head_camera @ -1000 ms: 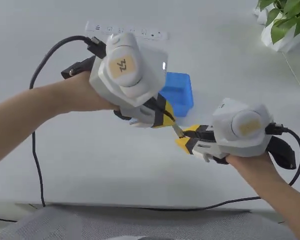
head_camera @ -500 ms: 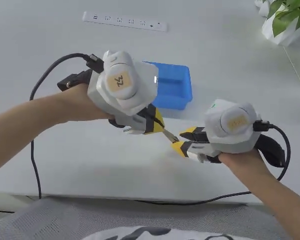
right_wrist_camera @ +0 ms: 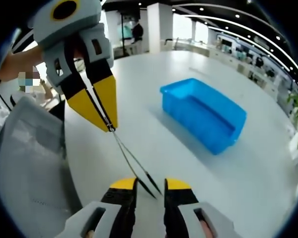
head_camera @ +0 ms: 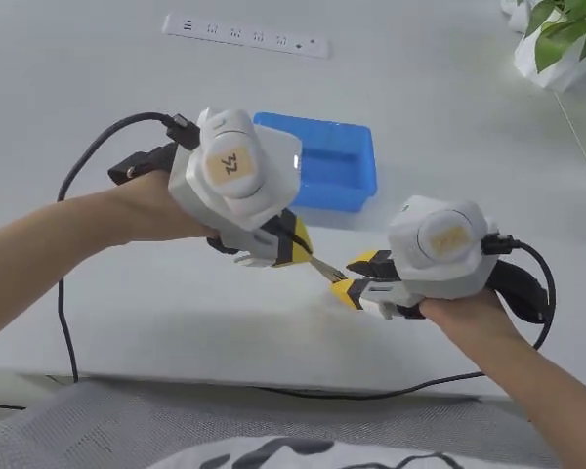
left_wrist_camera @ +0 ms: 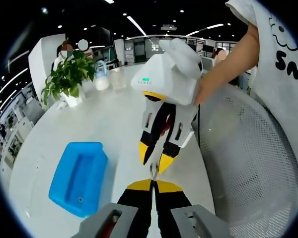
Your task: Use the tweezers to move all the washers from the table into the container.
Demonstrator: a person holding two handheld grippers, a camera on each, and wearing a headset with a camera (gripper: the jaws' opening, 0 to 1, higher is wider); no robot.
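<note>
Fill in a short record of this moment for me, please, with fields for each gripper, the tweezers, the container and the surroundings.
left gripper: shut on the tweezers, whose points stick out toward the other gripper
right gripper: open, one jaw on either side of the tweezers' points
tweezers: in the air above the table, bridging the two grippers
container: blue, open-topped, on the table beyond the grippers
surroundings: power strip at the far side, plant at the far right
</note>
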